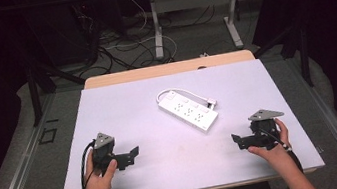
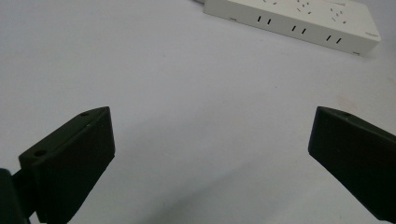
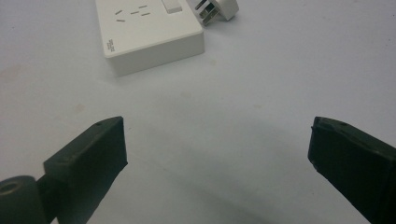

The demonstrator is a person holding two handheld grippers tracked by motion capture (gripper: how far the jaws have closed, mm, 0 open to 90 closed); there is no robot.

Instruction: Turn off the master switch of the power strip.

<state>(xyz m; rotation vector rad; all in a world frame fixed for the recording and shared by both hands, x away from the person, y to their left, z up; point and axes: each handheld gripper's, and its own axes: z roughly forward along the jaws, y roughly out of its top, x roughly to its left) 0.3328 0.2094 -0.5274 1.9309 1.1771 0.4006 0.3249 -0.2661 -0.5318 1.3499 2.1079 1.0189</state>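
Observation:
A white power strip [image 1: 188,110] lies at an angle in the middle of the white table, its cable looping back to a white plug [image 1: 211,102] beside it. My left gripper [image 1: 134,153] rests low at the near left, held by a hand, jaws wide open and empty. My right gripper [image 1: 236,140] sits at the near right, also open and empty. In the left gripper view the power strip [image 2: 299,21] lies ahead at the top right. In the right gripper view the end of the power strip [image 3: 147,32] and the plug [image 3: 215,9] lie ahead at the top.
The white table top [image 1: 123,106] sits on a wooden desk edge [image 1: 167,68]. Beyond it, cables [image 1: 114,49] lie on the floor beside white table legs [image 1: 157,30]. Dark frame posts [image 1: 33,94] stand at both sides.

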